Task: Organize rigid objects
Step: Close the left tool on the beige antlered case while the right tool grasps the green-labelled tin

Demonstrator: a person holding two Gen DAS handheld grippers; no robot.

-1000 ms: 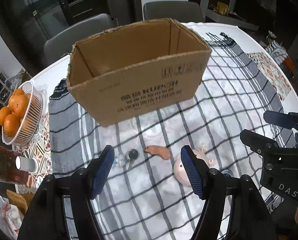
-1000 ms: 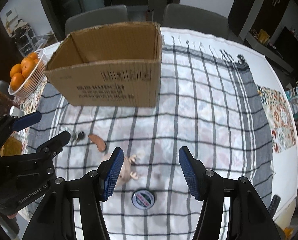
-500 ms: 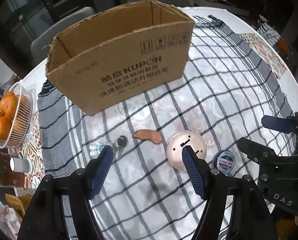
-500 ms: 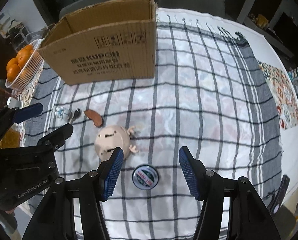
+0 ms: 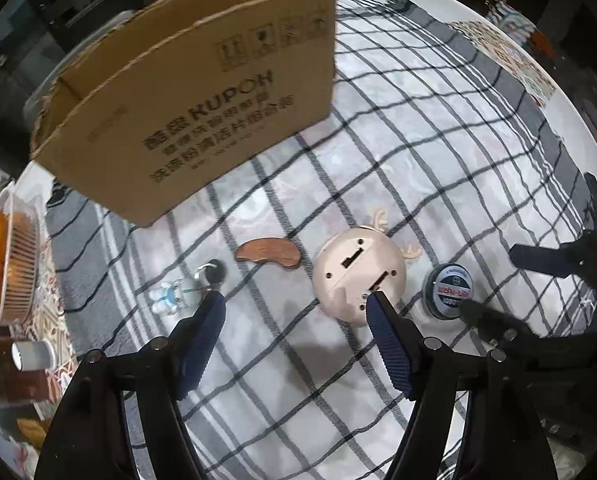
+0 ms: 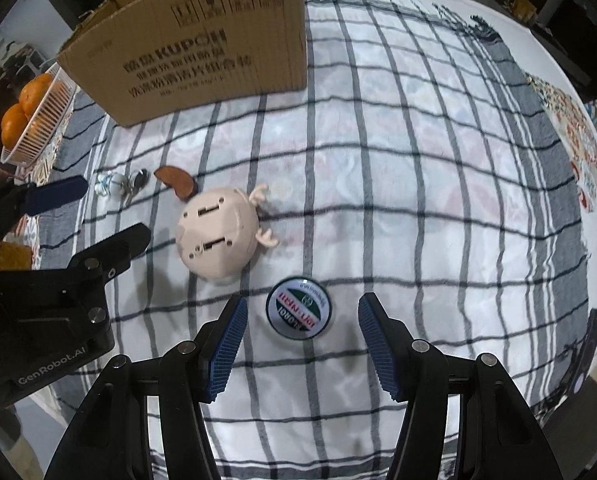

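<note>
Nothing looks boxed yet. Left to right on the checked cloth (image 6: 378,160): keychain figure (image 5: 174,296), brown wooden piece (image 5: 268,254), pink toy (image 6: 218,236), round tin (image 6: 298,307) (between the right gripper's (image 6: 301,332) spread jaws). Left gripper (image 5: 294,320) also gapes, empty. The cardboard box (image 5: 202,92) stands far left.

Setting: a home dining area. Round table (image 6: 570,240) covered by a checked cloth with fringed edge (image 6: 378,140) — patterned mat (image 6: 578,148) beneath it. Upholstered grey chairs (image 5: 58,76) stand at the far side. White wire basket of oranges (image 6: 30,120) at the table edge — dark glass-fronted cabinet (image 5: 70,4) behind.
</note>
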